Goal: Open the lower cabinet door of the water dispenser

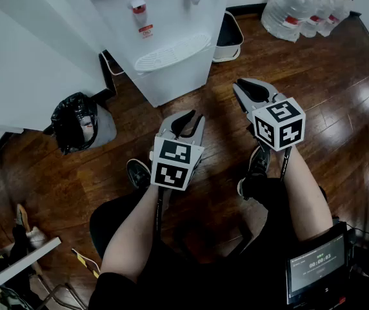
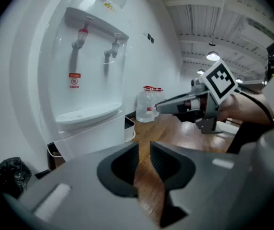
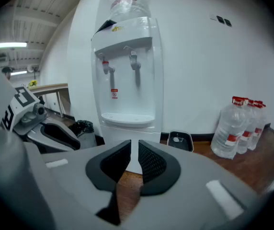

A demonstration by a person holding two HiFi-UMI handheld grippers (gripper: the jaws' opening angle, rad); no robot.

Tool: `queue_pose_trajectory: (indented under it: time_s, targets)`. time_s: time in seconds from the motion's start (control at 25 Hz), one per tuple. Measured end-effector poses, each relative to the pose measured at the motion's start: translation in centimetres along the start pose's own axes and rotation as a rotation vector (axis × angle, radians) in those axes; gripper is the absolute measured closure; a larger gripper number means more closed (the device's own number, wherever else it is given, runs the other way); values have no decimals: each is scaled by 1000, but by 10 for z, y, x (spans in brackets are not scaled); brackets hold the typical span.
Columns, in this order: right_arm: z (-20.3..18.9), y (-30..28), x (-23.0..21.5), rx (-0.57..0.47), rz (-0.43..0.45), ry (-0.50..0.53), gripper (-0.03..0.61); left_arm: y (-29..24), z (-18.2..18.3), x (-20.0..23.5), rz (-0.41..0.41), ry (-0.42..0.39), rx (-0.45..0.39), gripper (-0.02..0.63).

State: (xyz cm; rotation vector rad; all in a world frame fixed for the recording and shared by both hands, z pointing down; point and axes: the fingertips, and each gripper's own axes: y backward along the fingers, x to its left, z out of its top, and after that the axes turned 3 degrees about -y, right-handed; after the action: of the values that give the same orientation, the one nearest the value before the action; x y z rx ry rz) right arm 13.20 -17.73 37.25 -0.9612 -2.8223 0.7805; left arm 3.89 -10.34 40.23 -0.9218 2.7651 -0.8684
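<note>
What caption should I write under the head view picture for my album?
Left gripper and right gripper, both empty, point toward the white water dispenser on a wooden floor.

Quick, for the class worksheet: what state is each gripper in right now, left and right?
Left gripper: closed but for a narrow gap, holding nothing.
Right gripper: closed but for a narrow gap, holding nothing.
</note>
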Motion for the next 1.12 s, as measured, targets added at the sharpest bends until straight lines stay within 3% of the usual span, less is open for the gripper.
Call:
queue_pose_trajectory:
  time_s: [0.16,0.32,0.6,0.8,0.92,1.12]
  targets:
    - [-9,-21,-8,54,19,17,523,-14,10,-1,-42,-18,6,511]
    - [-28,-49,-9,137,91,-37,463,-35,16,3,-71,-48,27,483]
    - [-49,-99,-21,226,131,20,403,-70,16,16,-106,-44,87,472]
    - [-59,-138,-36,229,170,-59,328,-86,25,15,-190,42,101,472]
    - [-71,-158,-46,252,172,-30,273,-92,21,16,-231,68,147,472]
    - [-93,-184,-62,326,173,68,224,-100,14,28,-223,54,189,469]
